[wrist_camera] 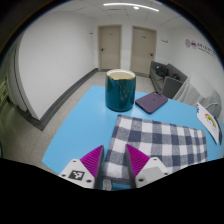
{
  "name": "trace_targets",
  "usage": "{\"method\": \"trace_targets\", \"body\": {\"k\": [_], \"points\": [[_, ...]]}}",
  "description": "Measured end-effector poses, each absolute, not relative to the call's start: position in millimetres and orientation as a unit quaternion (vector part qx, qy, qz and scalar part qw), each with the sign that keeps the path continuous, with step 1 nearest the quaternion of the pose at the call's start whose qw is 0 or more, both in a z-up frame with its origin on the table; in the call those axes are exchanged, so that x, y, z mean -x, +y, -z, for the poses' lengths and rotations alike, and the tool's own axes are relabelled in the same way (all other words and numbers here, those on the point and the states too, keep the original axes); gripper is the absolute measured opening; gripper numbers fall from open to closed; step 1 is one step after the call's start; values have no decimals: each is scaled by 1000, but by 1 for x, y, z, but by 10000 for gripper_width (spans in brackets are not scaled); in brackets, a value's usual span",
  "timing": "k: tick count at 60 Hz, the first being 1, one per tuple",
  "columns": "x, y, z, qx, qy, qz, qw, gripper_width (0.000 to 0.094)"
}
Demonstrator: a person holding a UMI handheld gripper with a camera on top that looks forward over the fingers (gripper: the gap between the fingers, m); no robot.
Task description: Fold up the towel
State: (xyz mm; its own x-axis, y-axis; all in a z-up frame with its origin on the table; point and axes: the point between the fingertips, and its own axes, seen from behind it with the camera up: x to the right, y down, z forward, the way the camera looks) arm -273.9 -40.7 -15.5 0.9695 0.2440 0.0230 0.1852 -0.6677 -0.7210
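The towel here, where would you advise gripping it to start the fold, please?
Probably the near edge of the towel, which lies flat on the blue table just ahead of the open gripper. Come in low from the near side; the mug stands clear beyond it.

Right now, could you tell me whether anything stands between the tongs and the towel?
Nothing visible does. The checked towel lies flat on the blue table, its near edge between the open tongs. The green mug and dark notebook sit beyond it.
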Motion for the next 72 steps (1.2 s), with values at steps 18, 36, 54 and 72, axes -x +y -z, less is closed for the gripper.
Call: {"method": "trace_targets", "body": {"k": [18, 36, 54, 72], "points": [[257, -29, 13, 897, -105, -10, 429, 10], [193, -20, -86, 867, -65, -41, 492, 8], [-16, -20, -56, 897, 25, 29, 441, 26], [-60, -31, -24, 911, 60, 55, 403, 378]]}}
